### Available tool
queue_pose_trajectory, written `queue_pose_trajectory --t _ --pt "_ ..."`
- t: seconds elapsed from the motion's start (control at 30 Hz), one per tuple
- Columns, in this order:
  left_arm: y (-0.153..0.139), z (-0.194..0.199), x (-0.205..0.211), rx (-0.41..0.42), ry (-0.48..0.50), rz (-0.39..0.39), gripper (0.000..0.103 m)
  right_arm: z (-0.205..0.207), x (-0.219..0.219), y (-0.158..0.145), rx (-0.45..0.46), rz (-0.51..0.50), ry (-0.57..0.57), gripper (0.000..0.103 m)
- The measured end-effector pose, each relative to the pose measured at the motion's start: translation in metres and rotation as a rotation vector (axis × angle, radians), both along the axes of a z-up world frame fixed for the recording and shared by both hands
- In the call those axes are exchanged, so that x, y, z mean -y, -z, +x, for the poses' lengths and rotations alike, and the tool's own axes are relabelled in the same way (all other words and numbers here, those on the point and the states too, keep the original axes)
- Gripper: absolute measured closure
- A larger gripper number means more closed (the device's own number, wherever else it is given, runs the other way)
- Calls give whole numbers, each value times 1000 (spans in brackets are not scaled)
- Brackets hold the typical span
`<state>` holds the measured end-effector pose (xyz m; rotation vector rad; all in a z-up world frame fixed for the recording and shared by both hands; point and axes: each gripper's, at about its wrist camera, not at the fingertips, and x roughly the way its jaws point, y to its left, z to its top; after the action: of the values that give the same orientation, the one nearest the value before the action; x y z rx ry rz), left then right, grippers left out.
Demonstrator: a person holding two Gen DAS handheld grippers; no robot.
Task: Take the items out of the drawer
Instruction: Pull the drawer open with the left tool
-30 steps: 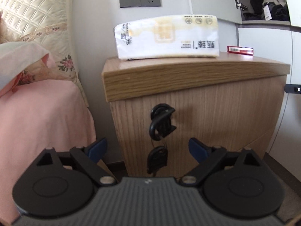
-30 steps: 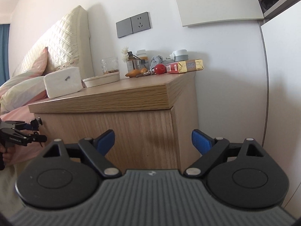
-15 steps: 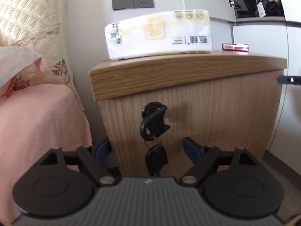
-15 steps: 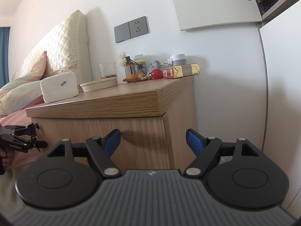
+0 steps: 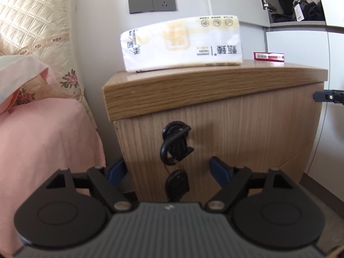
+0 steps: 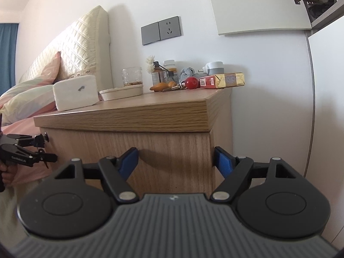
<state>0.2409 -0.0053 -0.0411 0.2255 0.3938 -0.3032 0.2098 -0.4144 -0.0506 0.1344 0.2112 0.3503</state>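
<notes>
left gripper (image 5: 165,169) nearer black ring handle (image 5: 175,143), woodgrain drawer (image 5: 236,133), jaws apart

The key fob (image 5: 177,185) under the drawer lock (image 5: 175,143) is partly hidden behind the left hand-held gripper (image 5: 168,171) body. The other hand-held gripper (image 5: 329,96) is cut off by the right edge. Small bottles (image 6: 165,73) at the worktop (image 6: 150,107) back overlap, labels unreadable. A hand (image 6: 6,175) is clipped at the left edge.
</notes>
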Motion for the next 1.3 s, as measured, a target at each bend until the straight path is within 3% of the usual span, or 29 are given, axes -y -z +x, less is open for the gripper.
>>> queue_pose_trajectory --t 0.13,0.63,1.3 --pt "0 0 1 -2 -5 4 20 0 -4 -1 0 -47 -7 23" --pt "-5 -11 1 -12 -11 5 20 -10 3 -2 -12 -21 -56 23" --pt "-8 -52 -4 -29 19 22 20 -50 5 -7 -20 -72 -127 23"
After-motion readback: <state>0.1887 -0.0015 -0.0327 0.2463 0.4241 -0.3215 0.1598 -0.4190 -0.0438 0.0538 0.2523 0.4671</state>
